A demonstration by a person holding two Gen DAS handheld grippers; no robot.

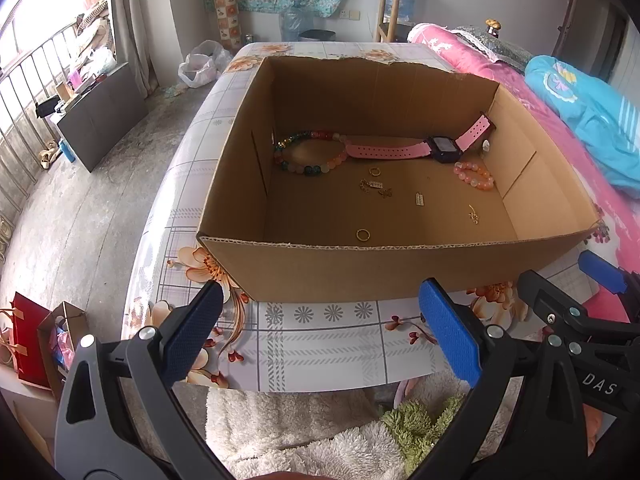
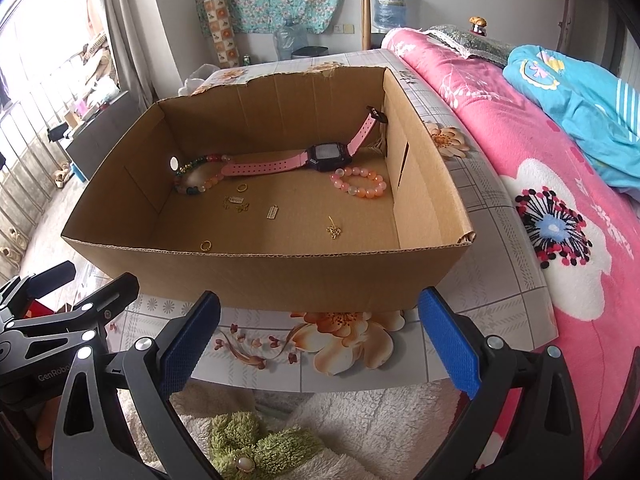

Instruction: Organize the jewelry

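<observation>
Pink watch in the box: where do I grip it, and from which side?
Grip the long strap of the pink watch, probably from straight above with the right gripper, fingers across its narrow width. That strap lies flat on the cardboard box floor; the short one tilts up into the corner, where there's little room.

Open cardboard box (image 1: 320,268) on floral table (image 1: 320,344), pink watch (image 1: 420,147), bead bracelets, gold rings inside

A home bedroom: pink quilted bed (image 2: 540,184), floral-cloth table (image 1: 320,344), curtained window (image 1: 120,12).
</observation>
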